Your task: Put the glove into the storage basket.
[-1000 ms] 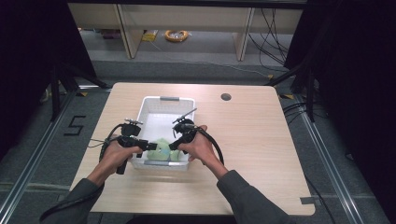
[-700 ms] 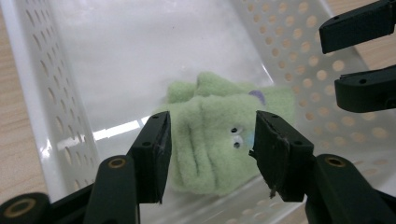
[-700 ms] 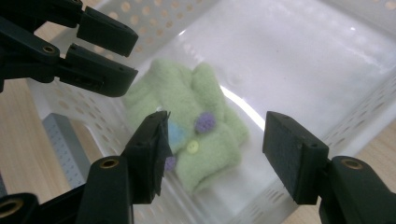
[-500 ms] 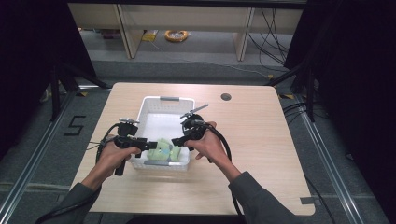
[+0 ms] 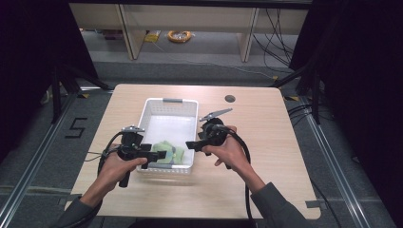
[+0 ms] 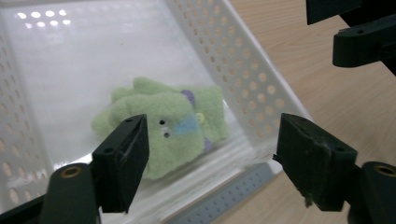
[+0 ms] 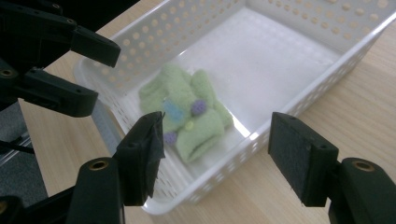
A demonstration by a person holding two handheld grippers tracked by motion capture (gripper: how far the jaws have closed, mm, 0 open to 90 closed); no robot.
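Both tongs, left gripper (image 5: pixel 159 155) and right gripper (image 5: pixel 192 145), hung open over the basket (image 5: pixel 169 101); closing carelessly risked snagging its wall instead of the toy (image 6: pixel 166 123)

Bright overhead light, glare on basket floor (image 6: pixel 70 56), dark surroundings, soft focus

The basket (image 6: pixel 252 74) is glossy white perforated plastic. Inside it, the toy (image 6: pixel 163 126) is soft, fuzzy green cloth. Under the basket, the table (image 5: pixel 266 123) is smooth, matt pale wood.
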